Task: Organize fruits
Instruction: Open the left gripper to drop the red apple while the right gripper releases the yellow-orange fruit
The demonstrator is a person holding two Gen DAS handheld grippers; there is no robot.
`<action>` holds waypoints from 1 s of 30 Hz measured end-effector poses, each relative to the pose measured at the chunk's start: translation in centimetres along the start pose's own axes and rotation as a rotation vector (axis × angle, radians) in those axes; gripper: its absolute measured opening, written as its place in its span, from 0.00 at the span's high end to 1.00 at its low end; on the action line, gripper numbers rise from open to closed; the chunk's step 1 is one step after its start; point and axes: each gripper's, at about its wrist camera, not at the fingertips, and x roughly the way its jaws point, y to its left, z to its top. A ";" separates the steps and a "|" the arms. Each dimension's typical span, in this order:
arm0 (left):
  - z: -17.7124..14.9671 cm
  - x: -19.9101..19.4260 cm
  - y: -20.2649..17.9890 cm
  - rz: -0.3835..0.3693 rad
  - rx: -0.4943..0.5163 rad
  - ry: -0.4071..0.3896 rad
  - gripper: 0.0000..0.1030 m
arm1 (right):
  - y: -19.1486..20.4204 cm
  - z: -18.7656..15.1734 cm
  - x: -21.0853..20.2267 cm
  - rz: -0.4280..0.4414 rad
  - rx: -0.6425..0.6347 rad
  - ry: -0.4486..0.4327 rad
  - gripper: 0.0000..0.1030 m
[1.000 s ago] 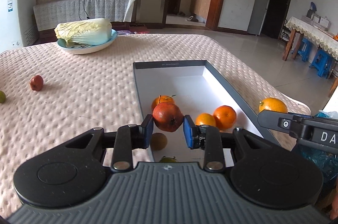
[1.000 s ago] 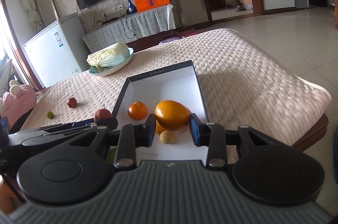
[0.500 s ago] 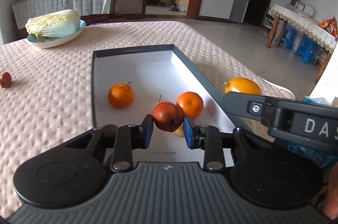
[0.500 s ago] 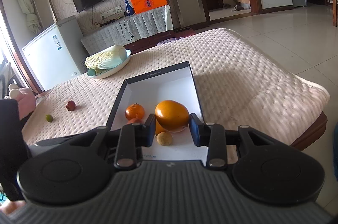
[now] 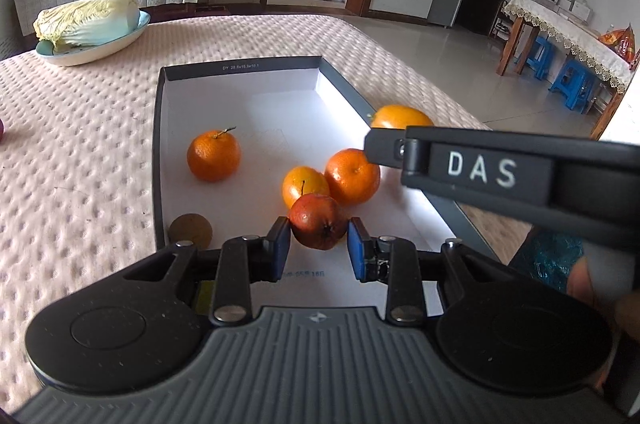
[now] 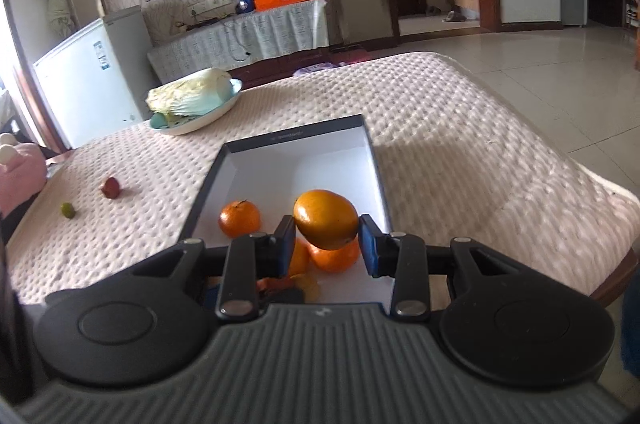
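A small red apple (image 5: 318,227) was gripped between the blue pads of the left gripper (image 5: 319,251), low in the middle of the left wrist view and over the near end of the open box (image 5: 240,71). In the right wrist view a yellow-orange mango (image 6: 325,218) was clamped by the right gripper (image 6: 326,251), at the centre of the frame, above the same box.

On the white floor of the box three tangerines were seen: one (image 5: 213,155) alone toward the left, two (image 5: 352,175) touching each other right of centre, just behind the apple. A brown kiwi (image 5: 190,230) lay at the near left corner of the box.

On the quilted cloth (image 6: 460,127) at the left of the right wrist view, a small red fruit (image 6: 111,187) and a small green fruit (image 6: 68,210) were left lying, well apart from the box. A cabbage (image 5: 86,17) was seen in a dish at upper left.
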 end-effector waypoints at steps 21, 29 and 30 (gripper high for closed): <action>-0.4 -0.9 1.0 -0.008 0.056 0.004 0.59 | 0.9 2.4 6.8 0.053 0.026 0.080 0.64; -0.5 -2.0 1.2 -0.044 0.061 -0.035 0.52 | 0.8 2.7 5.2 0.064 0.024 0.025 0.63; -0.5 -2.3 1.2 -0.054 0.064 -0.048 0.51 | 0.6 2.8 4.9 0.064 0.037 0.017 0.63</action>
